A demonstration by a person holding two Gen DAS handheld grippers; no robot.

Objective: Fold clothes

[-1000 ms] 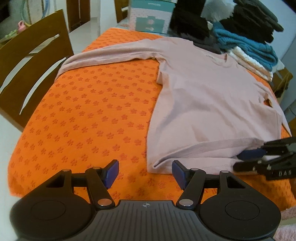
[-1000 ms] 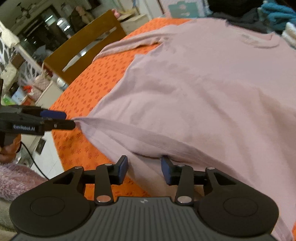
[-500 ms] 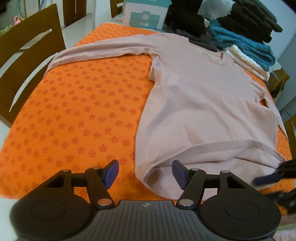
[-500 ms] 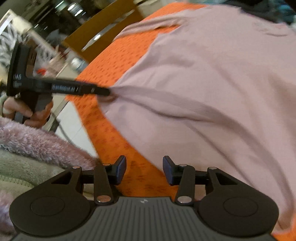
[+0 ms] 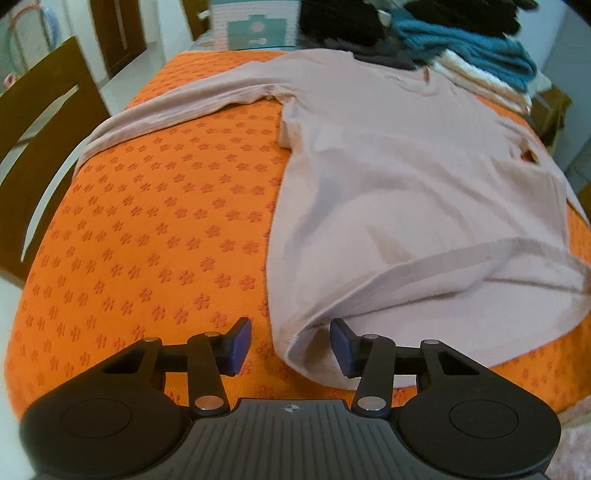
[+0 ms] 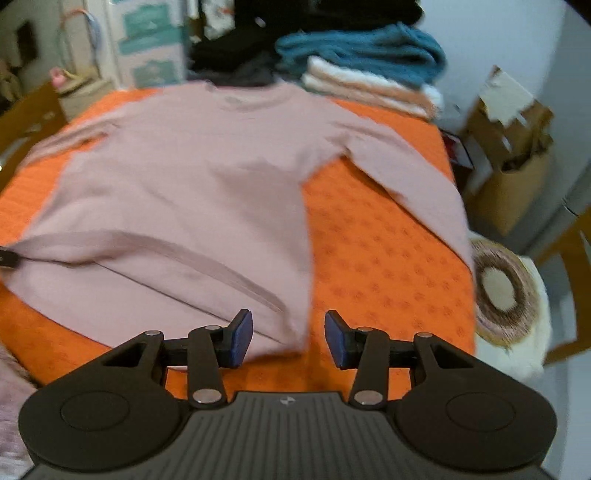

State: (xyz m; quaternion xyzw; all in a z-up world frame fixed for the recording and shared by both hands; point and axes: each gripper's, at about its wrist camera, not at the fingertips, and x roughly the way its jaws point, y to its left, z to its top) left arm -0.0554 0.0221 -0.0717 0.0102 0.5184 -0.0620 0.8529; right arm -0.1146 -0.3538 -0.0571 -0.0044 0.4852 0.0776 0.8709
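Observation:
A pale pink long-sleeved shirt (image 5: 399, 177) lies spread flat on the orange flower-patterned table cover (image 5: 155, 221), collar at the far end and both sleeves out to the sides. My left gripper (image 5: 290, 343) is open, and the hem's near left corner lies between its blue pads. My right gripper (image 6: 288, 339) is open too, with the hem's near right corner (image 6: 291, 332) between its fingers. The front hem layer (image 6: 166, 251) is rucked up into a diagonal band. A dark tip of the left gripper (image 6: 6, 258) shows at the hem's left end.
Folded clothes are stacked at the table's far end: teal knits (image 6: 365, 48), white and tan pieces (image 6: 373, 88), black ones (image 5: 340, 18). A wooden chair (image 5: 40, 122) stands on the left. A cardboard box (image 6: 517, 162) and a round woven mat (image 6: 502, 291) are on the right.
My right gripper swung from the hem's left part, beside the left gripper, over to the shirt's near right corner. The left gripper moved in until the left hem corner lies between its fingers.

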